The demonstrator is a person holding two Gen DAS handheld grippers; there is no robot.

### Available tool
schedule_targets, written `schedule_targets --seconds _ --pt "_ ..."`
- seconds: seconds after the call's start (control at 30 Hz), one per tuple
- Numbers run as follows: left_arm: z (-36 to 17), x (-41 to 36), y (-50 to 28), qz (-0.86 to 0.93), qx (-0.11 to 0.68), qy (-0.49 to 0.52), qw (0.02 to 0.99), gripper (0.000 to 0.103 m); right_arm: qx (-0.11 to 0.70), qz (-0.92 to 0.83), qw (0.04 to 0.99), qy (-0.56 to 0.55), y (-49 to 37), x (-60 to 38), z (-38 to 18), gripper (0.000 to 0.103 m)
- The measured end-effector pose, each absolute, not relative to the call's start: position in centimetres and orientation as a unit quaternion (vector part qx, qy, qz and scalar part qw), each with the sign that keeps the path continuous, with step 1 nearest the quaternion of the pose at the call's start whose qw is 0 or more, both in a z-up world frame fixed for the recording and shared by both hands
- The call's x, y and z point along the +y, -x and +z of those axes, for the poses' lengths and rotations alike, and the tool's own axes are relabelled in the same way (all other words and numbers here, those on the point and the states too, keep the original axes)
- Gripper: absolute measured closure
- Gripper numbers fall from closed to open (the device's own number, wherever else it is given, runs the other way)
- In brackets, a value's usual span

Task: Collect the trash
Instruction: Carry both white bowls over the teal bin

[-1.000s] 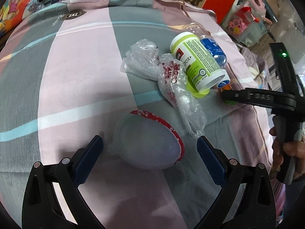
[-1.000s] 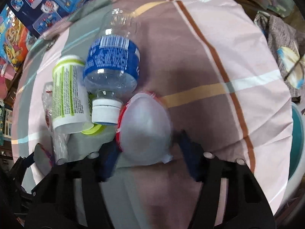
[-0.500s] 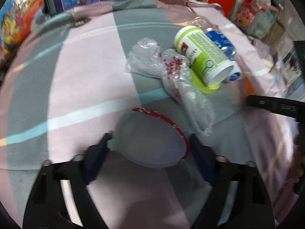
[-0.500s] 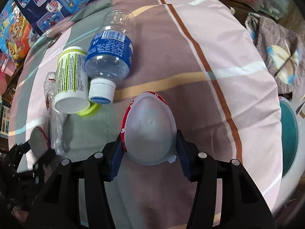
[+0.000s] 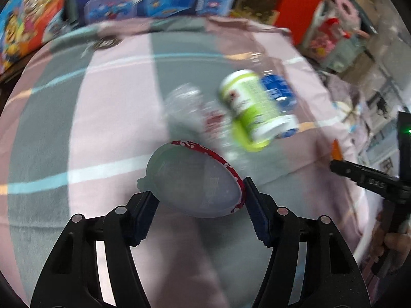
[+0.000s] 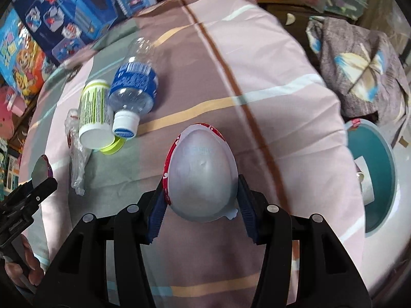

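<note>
Since the left view is smeared with blur, I can barely read the crumpled wrappers (image 5: 203, 113) and the green-and-white bottle (image 5: 253, 107) on the bed (image 5: 115, 107). My left hand-held gripper (image 5: 197, 206) angles down, its jaws just closed in from wide open a second ago, now pinching an egg-shaped shell half (image 5: 195, 179). My right hand-held gripper (image 6: 200, 208) clamps the other egg half (image 6: 201, 172), which has drifted away from the water bottle (image 6: 133, 87) toward the teal bin (image 6: 372, 179).
</note>
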State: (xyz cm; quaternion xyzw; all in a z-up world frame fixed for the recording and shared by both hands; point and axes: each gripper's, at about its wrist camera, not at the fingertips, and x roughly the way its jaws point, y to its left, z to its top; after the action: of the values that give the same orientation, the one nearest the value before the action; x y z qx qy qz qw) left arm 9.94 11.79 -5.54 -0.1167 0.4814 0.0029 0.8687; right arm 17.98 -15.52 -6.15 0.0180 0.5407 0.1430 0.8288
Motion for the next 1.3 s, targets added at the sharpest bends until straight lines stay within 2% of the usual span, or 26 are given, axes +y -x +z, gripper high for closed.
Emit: schedule_targets --seconds 0.37,0.7,1.03,1.3 --pt "-2.7 -0.1 -13.8 -0.120 0.469 0.057 0.873 0.038 0.510 0.097 0.852 -0.060 -17.2 -23.7 -4.1 0.053" --pt "-1.1 -13.1 -15.9 -0.222 0.463 -0.021 0.858 0.038 0.464 0.024 0.877 -0.121 -15.9 -35.3 -1.8 0.053" --pt "-2.6 -24.2 -17.0 -0.277 0.486 -0.069 0.826 0.038 0.444 -0.031 0.881 -0.162 -13.6 -44.9 -1.6 0.053" --pt "-4.5 -29.5 -18.4 -0.282 0.507 -0.096 0.809 0.038 0.457 -0.040 0.868 -0.188 -13.2 -48.7 -3.3 0.053"
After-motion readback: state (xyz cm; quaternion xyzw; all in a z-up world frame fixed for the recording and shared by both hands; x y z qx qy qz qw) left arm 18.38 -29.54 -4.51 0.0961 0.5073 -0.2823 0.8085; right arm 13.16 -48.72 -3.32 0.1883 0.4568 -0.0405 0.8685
